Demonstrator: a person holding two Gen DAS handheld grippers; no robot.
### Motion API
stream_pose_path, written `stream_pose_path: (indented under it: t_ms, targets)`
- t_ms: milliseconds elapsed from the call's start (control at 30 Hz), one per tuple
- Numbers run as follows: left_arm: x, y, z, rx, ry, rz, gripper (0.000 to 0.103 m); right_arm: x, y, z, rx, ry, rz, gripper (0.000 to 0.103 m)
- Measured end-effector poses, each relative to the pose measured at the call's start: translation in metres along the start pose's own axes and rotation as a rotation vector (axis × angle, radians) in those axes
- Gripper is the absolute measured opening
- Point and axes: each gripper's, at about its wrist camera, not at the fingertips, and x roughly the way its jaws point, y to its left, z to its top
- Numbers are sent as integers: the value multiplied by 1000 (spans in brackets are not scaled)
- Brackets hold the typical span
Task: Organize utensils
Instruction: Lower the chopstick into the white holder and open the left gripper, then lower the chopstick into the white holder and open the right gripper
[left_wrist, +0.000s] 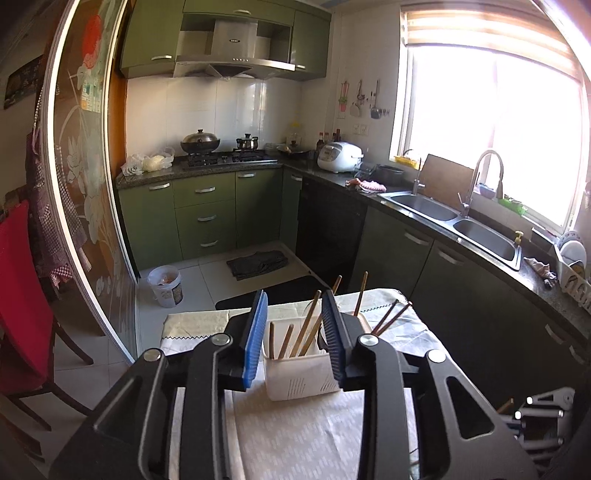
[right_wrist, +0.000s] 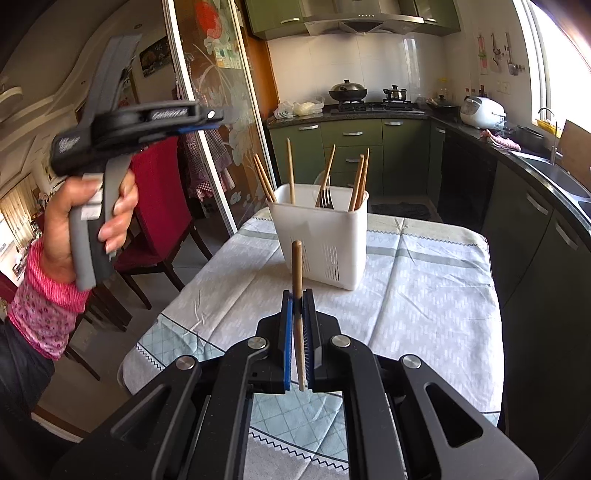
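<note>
Chopstick in right gripper, unlabelled.

Daylight floods in through the window, blown out to white with haze around it. Cabinets under it sit in deep shadow. Fisheye bends edges hard. Left hand-held gripper motion-blurred in right view.

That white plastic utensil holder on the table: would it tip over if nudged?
Probably. The white plastic utensil holder looks tall, narrow and light, and its wooden chopsticks lean high above the rim. The patterned tablecloth beneath might also slide.
</note>
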Motion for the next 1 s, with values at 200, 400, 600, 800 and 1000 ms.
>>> stream_pose_path:
  t_ms: [200, 400, 600, 800, 1000]
  targets:
    - [-61, 10, -69, -13, -51, -35, 30, -25, 18, 75, -46, -148, 18, 6]
    - [-87, 35, -131, -94, -39, -9, 33, -23, 14, 154, 6, -296, -26, 6]
    - [-104, 69, -176, -161, -59, 96, 46, 25, -12, 195, 67, -285, -131, 6]
    - [-110, 89, -201, -213, -79, 161, 55, 85, -36, 187, 114, -160, -169, 6]
    - [-102, 100, -211, -246, -48, 161, 63, 126, -45, 166, 118, -63, -193, 6]
